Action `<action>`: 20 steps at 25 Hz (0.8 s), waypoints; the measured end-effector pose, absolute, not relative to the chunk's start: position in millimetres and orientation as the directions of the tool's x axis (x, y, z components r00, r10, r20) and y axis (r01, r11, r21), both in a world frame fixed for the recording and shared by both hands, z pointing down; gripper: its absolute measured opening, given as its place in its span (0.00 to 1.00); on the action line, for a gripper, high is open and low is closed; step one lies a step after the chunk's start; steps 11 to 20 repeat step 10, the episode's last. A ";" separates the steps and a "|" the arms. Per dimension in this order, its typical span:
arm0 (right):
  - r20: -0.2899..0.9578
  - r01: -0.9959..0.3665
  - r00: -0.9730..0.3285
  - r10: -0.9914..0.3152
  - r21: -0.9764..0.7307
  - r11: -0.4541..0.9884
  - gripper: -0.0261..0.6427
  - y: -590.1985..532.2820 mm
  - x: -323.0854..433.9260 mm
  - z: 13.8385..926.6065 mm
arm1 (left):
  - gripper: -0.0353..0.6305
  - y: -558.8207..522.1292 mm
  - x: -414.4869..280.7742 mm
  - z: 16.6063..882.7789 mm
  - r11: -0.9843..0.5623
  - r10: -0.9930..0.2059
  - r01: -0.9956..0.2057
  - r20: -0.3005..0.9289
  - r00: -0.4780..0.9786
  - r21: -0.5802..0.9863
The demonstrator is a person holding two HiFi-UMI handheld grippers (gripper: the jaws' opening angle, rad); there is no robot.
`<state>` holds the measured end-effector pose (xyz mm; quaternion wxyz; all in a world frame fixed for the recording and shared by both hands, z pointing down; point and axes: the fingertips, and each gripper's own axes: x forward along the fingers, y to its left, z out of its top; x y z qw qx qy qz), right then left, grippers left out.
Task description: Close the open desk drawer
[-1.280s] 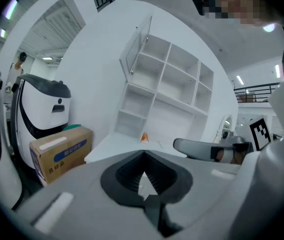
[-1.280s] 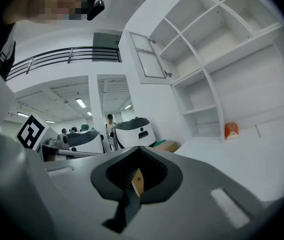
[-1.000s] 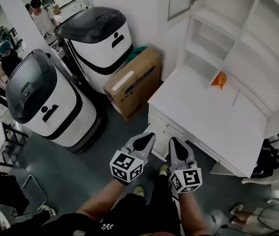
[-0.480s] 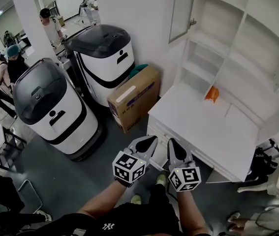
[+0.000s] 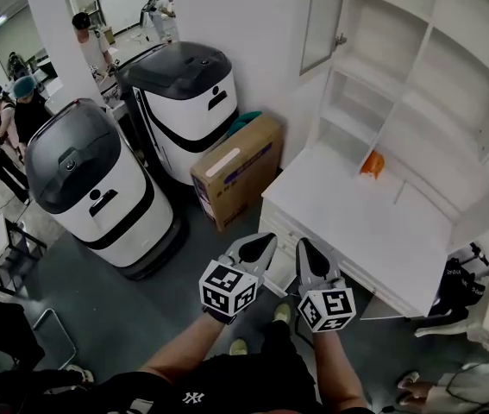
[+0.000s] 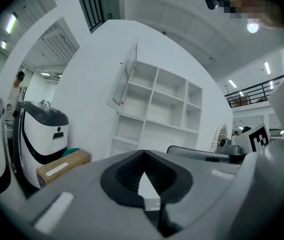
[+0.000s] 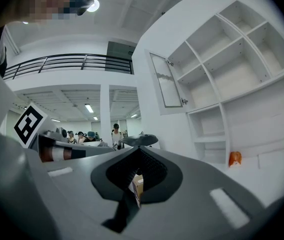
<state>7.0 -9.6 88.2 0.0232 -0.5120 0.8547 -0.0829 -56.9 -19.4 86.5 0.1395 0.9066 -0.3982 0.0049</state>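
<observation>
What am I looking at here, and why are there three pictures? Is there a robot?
There is no robot arm: a person holds a tool in each hand, the left gripper and the right gripper. The cubes with black-and-white squares are part of them. The wide picture comes from a camera on the person's head, looking down past their arms. The other two come from cameras riding on each gripper, looking along its jaws. Both grippers have their jaws together and hold nothing. In front stands a white desk with shelves above it; a small orange object sits on its top. Its drawers face the person, partly behind the grippers, so how far one stands open is hard to judge. To the left are a cardboard box and two white-and-black machines.
</observation>
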 end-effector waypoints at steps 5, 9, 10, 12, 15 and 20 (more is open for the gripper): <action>0.043 -0.865 -0.487 -0.872 -0.158 0.475 0.07 -11.1 2.8 87.4 | 0.05 -20.3 -58.8 86.5 -0.635 -0.729 -0.730 0.117 0.675 0.252; 0.048 -0.862 -0.494 -0.868 -0.156 0.482 0.07 -10.8 -1.9 87.8 | 0.05 -21.2 -63.2 85.2 -0.628 -0.736 -0.736 0.114 0.668 0.253; 0.050 -0.862 -0.496 -0.867 -0.155 0.484 0.07 -10.2 -3.0 88.0 | 0.05 -20.7 -64.4 85.2 -0.626 -0.737 -0.737 0.113 0.666 0.255; 0.050 -0.862 -0.496 -0.867 -0.155 0.484 0.07 -10.2 -3.0 88.0 | 0.05 -20.7 -64.4 85.2 -0.626 -0.737 -0.737 0.113 0.666 0.255; 0.050 -0.862 -0.496 -0.867 -0.155 0.484 0.07 -10.2 -3.0 88.0 | 0.05 -20.7 -64.4 85.2 -0.626 -0.737 -0.737 0.113 0.666 0.255; 0.050 -0.862 -0.496 -0.867 -0.155 0.484 0.07 -10.2 -3.0 88.0 | 0.05 -20.7 -64.4 85.2 -0.626 -0.737 -0.737 0.113 0.666 0.255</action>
